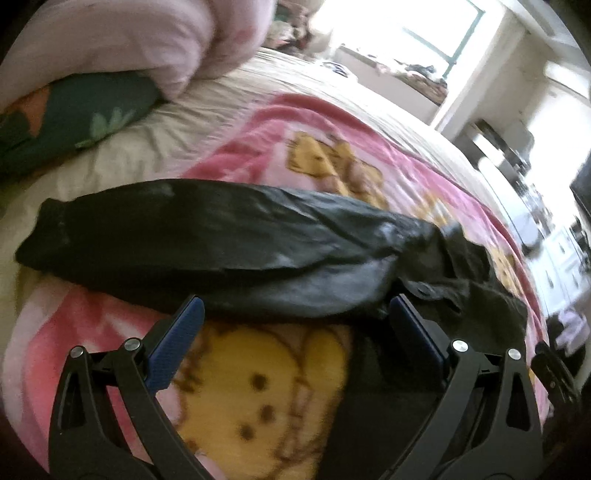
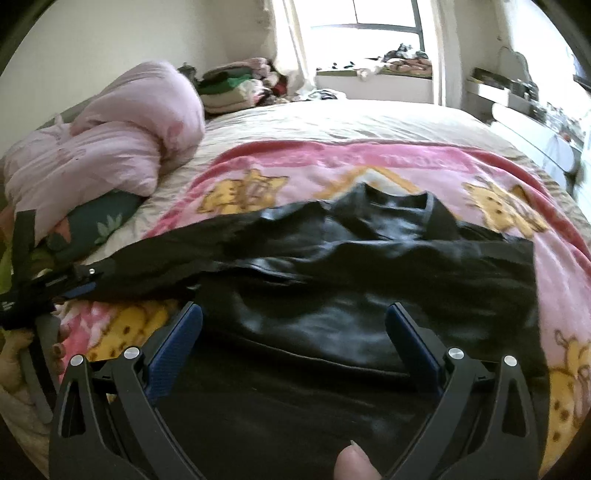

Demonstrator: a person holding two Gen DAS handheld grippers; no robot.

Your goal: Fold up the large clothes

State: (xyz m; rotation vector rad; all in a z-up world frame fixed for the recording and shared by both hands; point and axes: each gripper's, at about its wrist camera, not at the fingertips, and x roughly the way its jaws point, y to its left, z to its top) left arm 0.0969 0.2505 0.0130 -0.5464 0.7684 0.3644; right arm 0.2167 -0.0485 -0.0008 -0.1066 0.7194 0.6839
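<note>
Jacket [image 2: 332, 280], black and shiny, lay across the pink cartoon blanket [image 2: 461, 173] on the bed, sleeve [image 1: 184, 236] stretched toward nine o'clock. The left gripper [image 1: 295, 314] gaped empty just beside that sleeve; the right gripper [image 2: 295, 314] hung spread wide over the jacket's body, holding nothing.

Looks like somebody's bedroom at home — a big bed [image 2: 369, 122] with a pink cartoon-bear blanket [image 2: 424, 166], a bunched-up pink duvet [image 2: 110, 140], piles of folded clothes [image 2: 236, 85] by the wall, and a bright window [image 2: 384, 14] with a cluttered sill.
</note>
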